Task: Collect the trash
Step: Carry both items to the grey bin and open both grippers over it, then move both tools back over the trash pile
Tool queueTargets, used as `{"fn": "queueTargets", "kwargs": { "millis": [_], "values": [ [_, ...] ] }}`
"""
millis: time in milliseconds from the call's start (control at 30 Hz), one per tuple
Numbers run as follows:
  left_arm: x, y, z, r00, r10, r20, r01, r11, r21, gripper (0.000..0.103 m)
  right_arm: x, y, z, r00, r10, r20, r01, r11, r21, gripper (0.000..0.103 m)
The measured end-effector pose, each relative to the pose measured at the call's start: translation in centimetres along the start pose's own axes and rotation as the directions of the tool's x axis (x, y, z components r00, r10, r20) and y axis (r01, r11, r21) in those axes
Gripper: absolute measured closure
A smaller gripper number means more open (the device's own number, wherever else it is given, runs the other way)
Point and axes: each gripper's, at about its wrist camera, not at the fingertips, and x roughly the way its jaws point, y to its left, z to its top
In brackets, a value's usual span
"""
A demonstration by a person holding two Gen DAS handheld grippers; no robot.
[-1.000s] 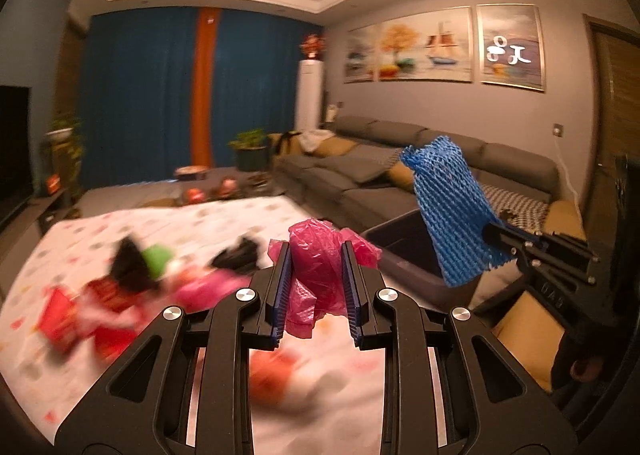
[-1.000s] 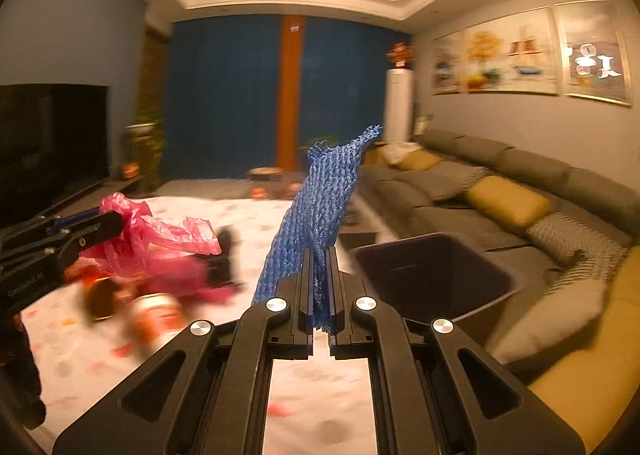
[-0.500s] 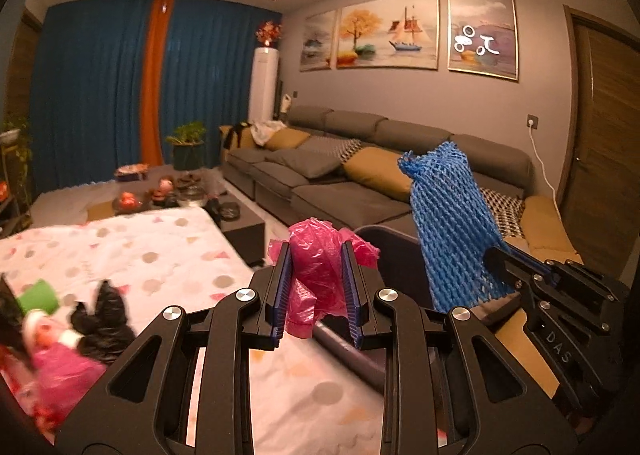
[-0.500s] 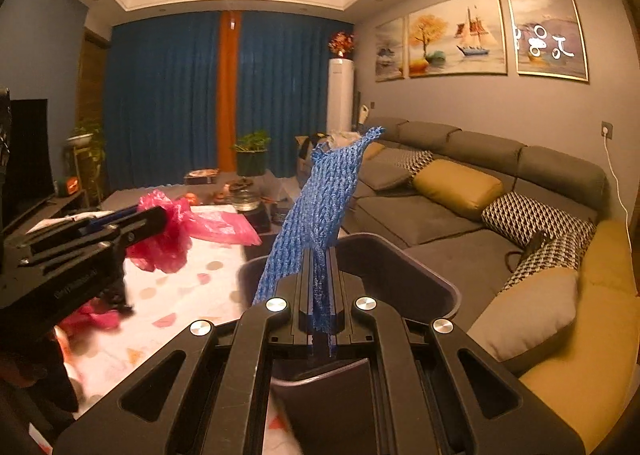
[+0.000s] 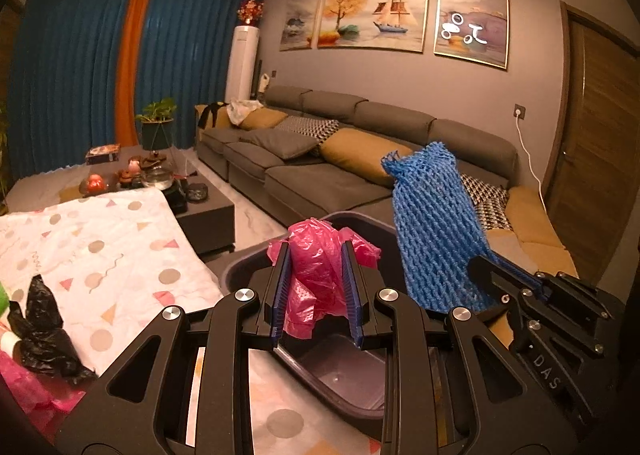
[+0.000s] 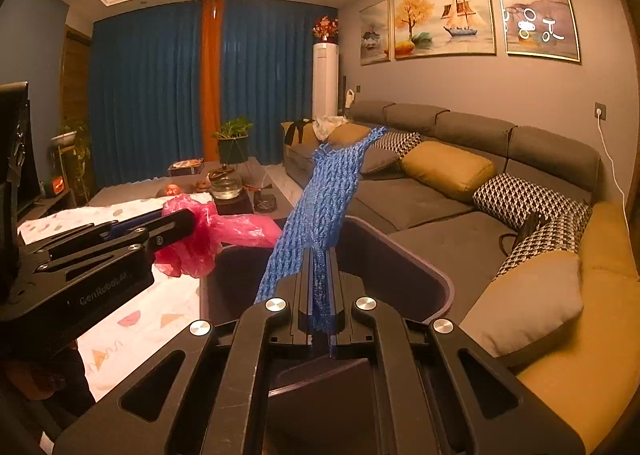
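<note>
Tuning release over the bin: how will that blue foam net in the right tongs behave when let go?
Probably very light: the blue foam net stands up from the right tongs without drooping much. Likely springy, not stiff: its mesh squashes thin where pinched and flares wide above. It may snag on the pads instead of dropping cleanly into the dark bin.

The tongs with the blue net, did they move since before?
Yes. The right tongs carrying the blue net swung right, from beside the patterned tablecloth to over the dark bin by the sofa.
</note>
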Motion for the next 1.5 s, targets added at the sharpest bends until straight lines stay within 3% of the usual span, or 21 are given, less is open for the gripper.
{"fn": "queueTargets", "kwargs": {
  "millis": [400, 467, 533, 700, 900, 933, 1033, 1167, 1367, 1500],
  "values": [
    [2.1, -0.2, -0.5, 0.998, -0.048, -0.038, 0.047, 0.999, -0.021, 0.073, 1.4, -0.2, -0.1, 1.000, 0.003, -0.028, -0.003, 1.000, 0.018, 0.096],
    [2.2, -0.2, -0.6, 0.997, -0.056, -0.046, 0.054, 0.998, -0.025, 0.065, 1.4, -0.3, -0.2, 1.000, -0.002, -0.030, 0.003, 1.000, 0.019, 0.091],
    [2.1, 0.1, -0.7, 0.999, -0.038, -0.037, 0.037, 0.999, -0.032, 0.040, 1.3, -0.5, -0.3, 1.000, -0.004, -0.028, 0.005, 1.000, 0.027, 0.081],
    [1.3, 1.1, -0.7, 1.000, -0.003, -0.020, 0.001, 0.996, -0.088, 0.023, 0.7, -0.6, -0.2, 1.000, -0.013, -0.022, 0.014, 0.999, 0.031, 0.078],
    [-1.8, 2.1, -0.6, 0.994, 0.105, 0.017, -0.102, 0.988, -0.117, 0.010, -1.5, 0.0, 0.1, 1.000, -0.011, 0.018, 0.010, 0.999, 0.042, 0.059],
    [-2.4, 2.2, -0.7, 0.992, 0.123, 0.022, -0.119, 0.985, -0.122, 0.008, -1.9, 0.2, 0.1, 1.000, -0.013, 0.026, 0.011, 0.999, 0.041, 0.051],
    [-5.1, 2.7, -0.8, 0.981, 0.190, 0.042, -0.182, 0.972, -0.148, 0.006, -4.0, 0.7, 0.0, 0.998, -0.005, 0.068, 0.003, 0.999, 0.042, 0.035],
    [-9.2, 3.7, -1.8, 0.964, 0.261, 0.050, -0.248, 0.952, -0.180, 0.006, -6.6, 1.7, -0.4, 0.994, 0.019, 0.104, -0.024, 0.998, 0.051, 0.024],
    [-15.6, 5.4, -4.2, 0.937, 0.343, 0.071, -0.324, 0.926, -0.191, 0.006, -9.2, 4.8, -1.4, 0.987, 0.105, 0.118, -0.110, 0.993, 0.032, 0.017],
    [-20.4, 7.5, -6.4, 0.897, 0.437, 0.072, -0.416, 0.887, -0.202, 0.006, -10.1, 8.3, -2.6, 0.972, 0.218, 0.091, -0.219, 0.976, 0.007, 0.016]
  ]
}}
